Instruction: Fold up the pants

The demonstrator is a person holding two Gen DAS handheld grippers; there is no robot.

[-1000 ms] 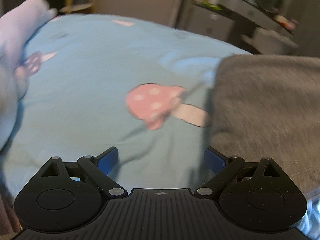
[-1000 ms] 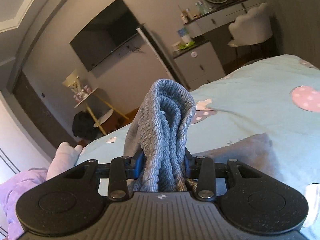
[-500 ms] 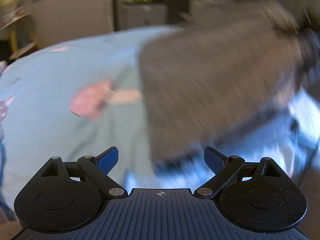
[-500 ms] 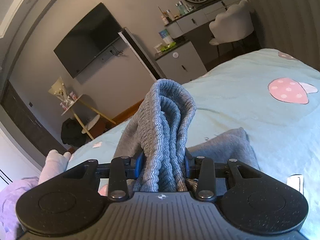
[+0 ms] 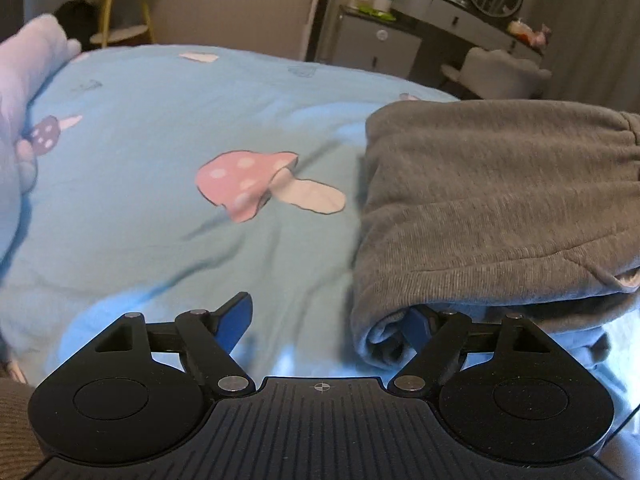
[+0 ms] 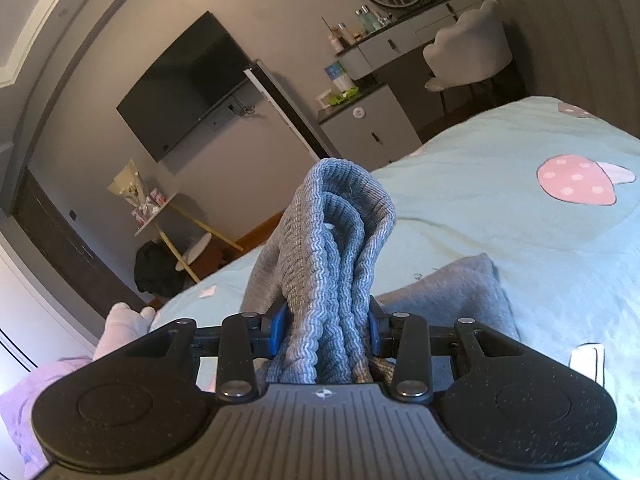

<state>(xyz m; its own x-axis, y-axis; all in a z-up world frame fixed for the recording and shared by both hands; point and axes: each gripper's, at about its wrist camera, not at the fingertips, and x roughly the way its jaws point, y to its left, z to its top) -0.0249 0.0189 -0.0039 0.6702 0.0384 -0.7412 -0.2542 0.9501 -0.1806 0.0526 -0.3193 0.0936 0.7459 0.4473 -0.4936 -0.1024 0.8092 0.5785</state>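
Bedspread (image 5: 168, 240) in pale blue, printed with pink mushrooms, fills both views. Grey knit pants (image 5: 500, 200) lie folded in thick layers on its right side in the left wrist view. Right gripper (image 6: 325, 326) is clamped on a bunched, ribbed edge of the pants, which stands up between its fingers. Left gripper (image 5: 326, 320) is spread wide and grips nothing; its right blue fingertip (image 5: 416, 324) sits tucked under the pants' near folded edge, the other over bare bedspread.
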